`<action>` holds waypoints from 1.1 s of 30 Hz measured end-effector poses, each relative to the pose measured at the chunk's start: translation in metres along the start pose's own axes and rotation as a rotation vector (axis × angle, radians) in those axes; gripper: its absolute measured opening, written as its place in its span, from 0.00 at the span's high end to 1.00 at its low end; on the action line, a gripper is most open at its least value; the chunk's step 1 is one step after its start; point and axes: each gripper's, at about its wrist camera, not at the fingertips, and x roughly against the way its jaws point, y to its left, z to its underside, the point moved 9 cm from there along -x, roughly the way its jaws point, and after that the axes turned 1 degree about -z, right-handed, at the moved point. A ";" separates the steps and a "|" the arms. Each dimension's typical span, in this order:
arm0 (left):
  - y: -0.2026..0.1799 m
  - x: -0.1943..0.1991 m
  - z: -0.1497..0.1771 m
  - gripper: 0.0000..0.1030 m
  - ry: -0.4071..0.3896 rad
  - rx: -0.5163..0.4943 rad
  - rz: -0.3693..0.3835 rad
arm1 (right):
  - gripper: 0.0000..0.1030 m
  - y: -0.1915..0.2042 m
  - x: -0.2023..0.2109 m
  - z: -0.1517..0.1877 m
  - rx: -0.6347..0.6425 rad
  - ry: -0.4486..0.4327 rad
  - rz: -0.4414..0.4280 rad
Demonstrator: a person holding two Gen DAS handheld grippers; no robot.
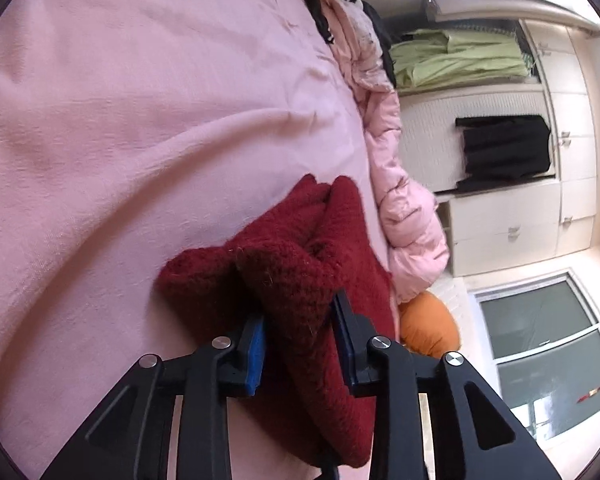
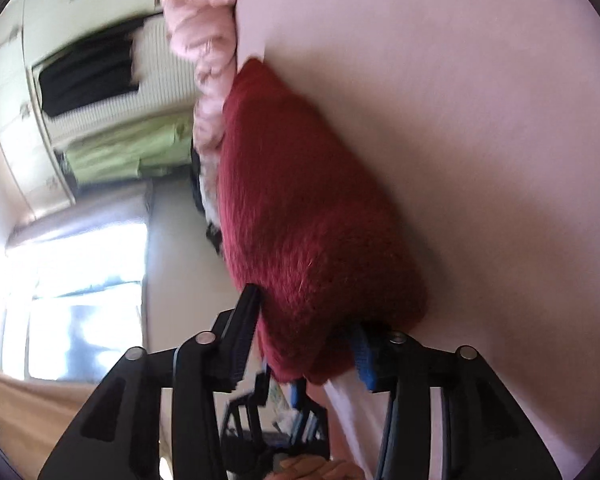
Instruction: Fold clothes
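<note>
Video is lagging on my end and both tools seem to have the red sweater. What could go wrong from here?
1. The left tool pinches a thick bunched fold of the red sweater; layers could slip out and undo the fold.
2. The sweater lies against the pink puffer jacket at the bed's edge, so it may snag or drag it.
3. The right tool grips only the sweater's end; its view is blurred, so that hold is uncertain.

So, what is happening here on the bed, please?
A person is folding clothes with a hand-held gripper in each hand. Both are closed on the same dark red knitted sweater, which is bunched and partly folded over the pink bed sheet. The left hand-held gripper pinches one thick fold, the right hand-held gripper another edge. A pink padded jacket lies along the bed's edge, beside the sweater.
</note>
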 end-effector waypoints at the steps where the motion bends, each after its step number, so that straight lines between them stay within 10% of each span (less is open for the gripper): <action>1: 0.000 -0.001 0.001 0.88 0.003 -0.008 -0.003 | 0.55 -0.004 0.000 0.000 -0.021 0.001 -0.007; 4: 0.002 0.000 0.000 0.88 0.003 0.001 -0.002 | 0.79 0.001 0.000 0.001 0.034 -0.009 -0.007; 10: 0.008 0.003 -0.005 0.74 -0.012 0.049 0.006 | 0.63 -0.008 0.002 0.000 -0.005 -0.009 0.024; 20: 0.000 0.005 -0.005 0.86 -0.032 -0.062 -0.053 | 0.78 0.004 0.000 0.001 0.132 -0.029 0.087; 25: -0.023 0.058 -0.016 0.20 -0.249 -0.218 -0.141 | 0.62 0.017 0.004 0.017 0.255 -0.018 0.212; 33: -0.097 0.164 0.008 0.07 -0.417 -0.619 -0.034 | 0.62 0.070 0.025 0.104 0.873 -0.023 0.424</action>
